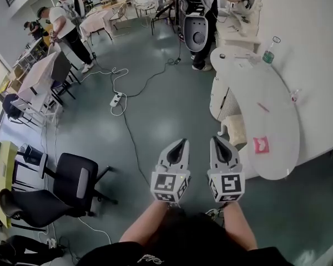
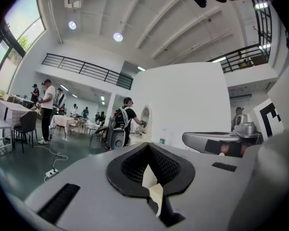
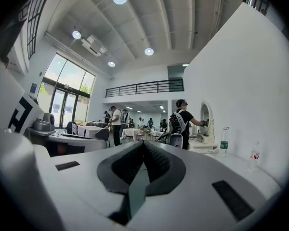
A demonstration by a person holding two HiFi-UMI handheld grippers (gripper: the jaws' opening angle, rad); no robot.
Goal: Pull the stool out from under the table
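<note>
A pale cream stool [image 1: 235,131] stands on the floor, tucked partly under the near edge of the white oval table [image 1: 277,115]. In the head view, my left gripper [image 1: 182,142] and right gripper [image 1: 216,139] are held side by side and level over the floor, short of the stool. The right one is the closer, just left of the stool. Both are shut, with nothing between the jaws. The left gripper view shows my left gripper [image 2: 147,146] shut, and the right gripper view shows my right gripper [image 3: 143,144] shut. Neither gripper view shows the stool.
A water bottle [image 1: 270,50] and a pink tag [image 1: 261,144] lie on the table. A black office chair [image 1: 64,188] stands at the lower left. Cables and a power strip [image 1: 116,100] cross the grey floor. A person with a backpack [image 1: 206,13] works at the far counter; other people stand at tables behind.
</note>
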